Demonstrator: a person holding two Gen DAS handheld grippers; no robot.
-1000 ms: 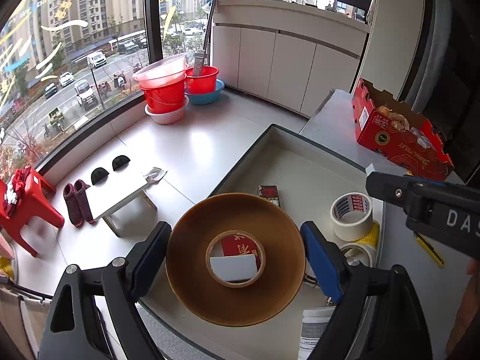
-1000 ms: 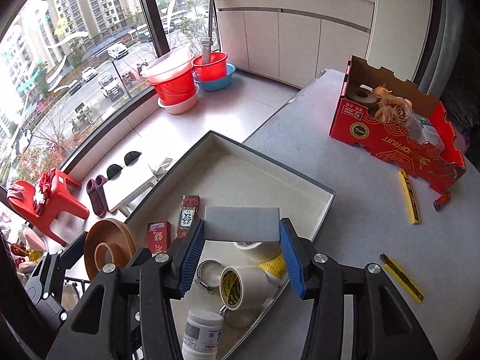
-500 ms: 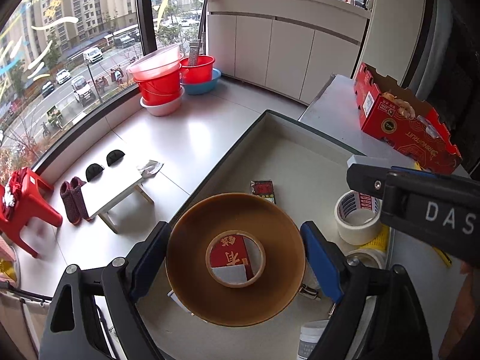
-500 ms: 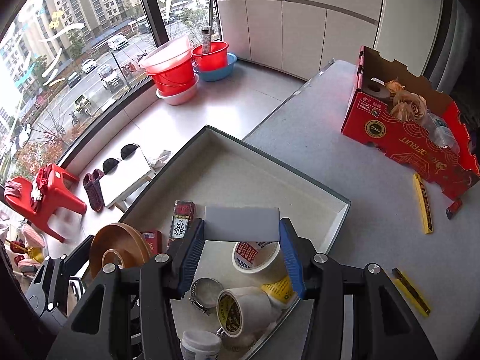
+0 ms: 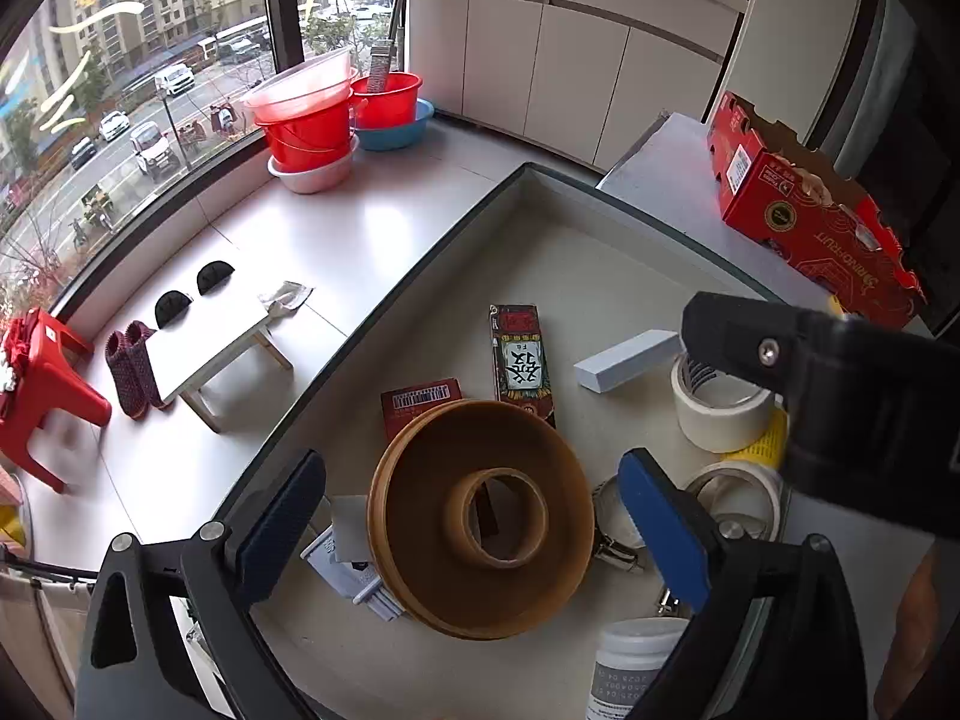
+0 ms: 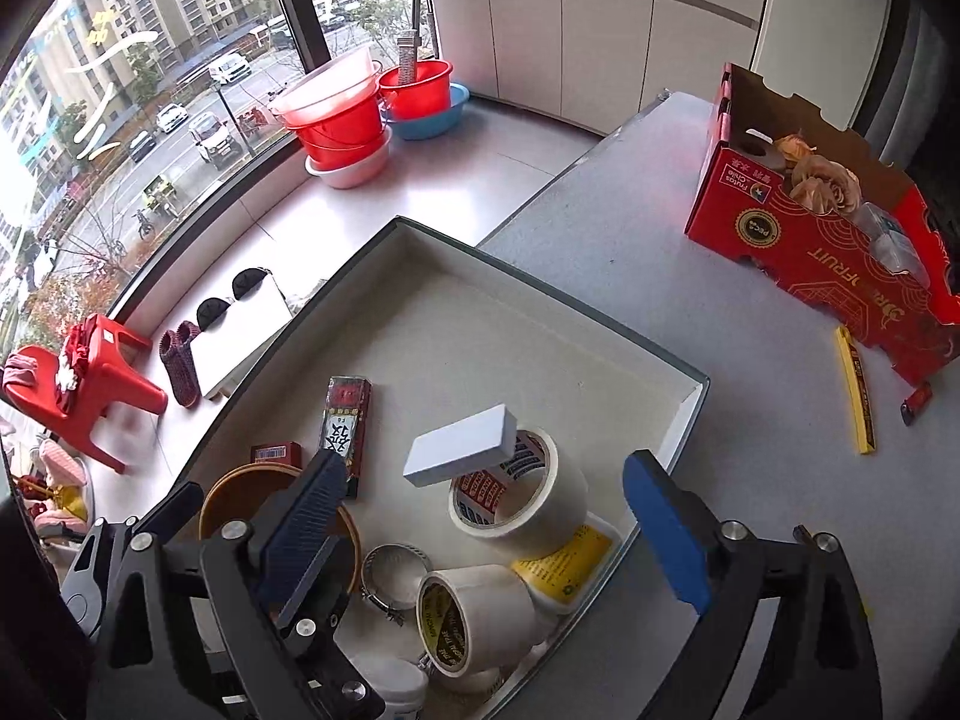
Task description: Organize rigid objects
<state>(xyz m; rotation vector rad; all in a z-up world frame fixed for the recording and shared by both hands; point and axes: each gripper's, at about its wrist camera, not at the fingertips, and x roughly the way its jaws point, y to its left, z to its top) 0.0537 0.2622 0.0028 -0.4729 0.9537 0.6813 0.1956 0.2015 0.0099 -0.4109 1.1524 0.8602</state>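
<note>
The left gripper [image 5: 474,531] stands with its blue pads spread wide, having just opened further; the large brown tape roll [image 5: 480,516] lies between them, clear of both pads, resting tilted on the floor of the shallow tray [image 5: 600,252]. It leans over a red barcoded packet [image 5: 420,399] and a pale flat device [image 5: 351,564] at lower centre of that view.

The right gripper [image 6: 480,516] has also just been opening, and its pads are now far apart with nothing pressed between them. The white rectangular block [image 6: 462,445] sits just beyond them at centre frame, tilted, one end propped on the rim of a white masking tape roll [image 6: 522,498] printed with red lettering. Below that roll lie a second white tape roll [image 6: 474,615] on its side, a yellow-labelled lid [image 6: 567,564] and a metal hose clamp [image 6: 393,576]. A long red and black printed box [image 6: 345,429] lies flat to the left of the block.

Outside the tray, on the grey table [image 6: 690,312] at upper right, stands a red fruit carton [image 6: 822,246], with a yellow utility knife [image 6: 855,399] just beside it.
</note>
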